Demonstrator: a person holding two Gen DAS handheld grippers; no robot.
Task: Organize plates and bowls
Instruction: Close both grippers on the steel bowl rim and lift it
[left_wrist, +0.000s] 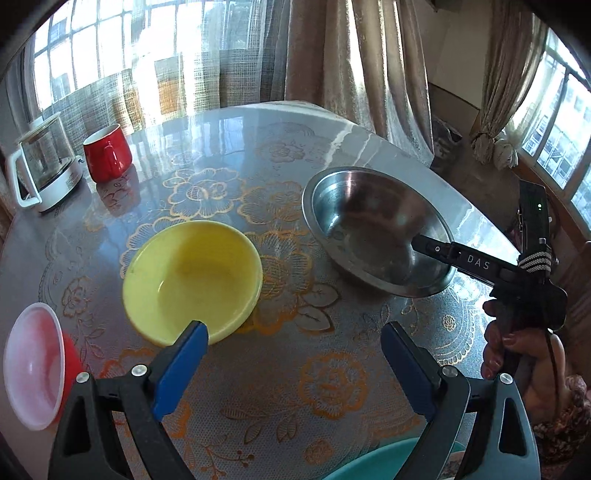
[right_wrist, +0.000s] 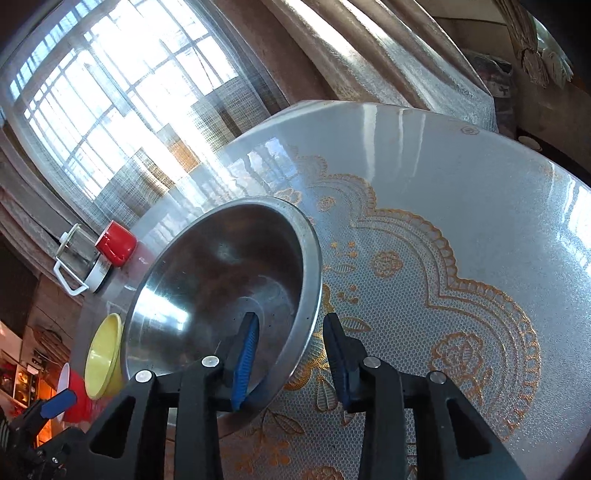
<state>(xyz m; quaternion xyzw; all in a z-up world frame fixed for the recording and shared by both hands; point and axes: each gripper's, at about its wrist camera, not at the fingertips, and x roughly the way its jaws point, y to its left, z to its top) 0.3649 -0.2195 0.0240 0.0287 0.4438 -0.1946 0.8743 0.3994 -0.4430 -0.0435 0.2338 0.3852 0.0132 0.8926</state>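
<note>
Tablecloth (right_wrist: 461, 206) shows; steel bowl's (right_wrist: 221, 280) rim straddled, contact unclear.

steel bowl (left_wrist: 373, 229): shiny metal, wide flat rim, upright, empty, right of table centre.
yellow bowl (left_wrist: 192, 280): plastic, upright, empty, left of steel bowl, apart from it.
red bowl (left_wrist: 37, 369): white inside, red outside, tilted on its side, near left edge.
teal dish (left_wrist: 388, 461): only rim visible, near edge.

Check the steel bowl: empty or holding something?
Empty. The steel bowl shows only bare shiny metal inside, in both views. One finger of the right tongs reaches inside over its rim.
</note>
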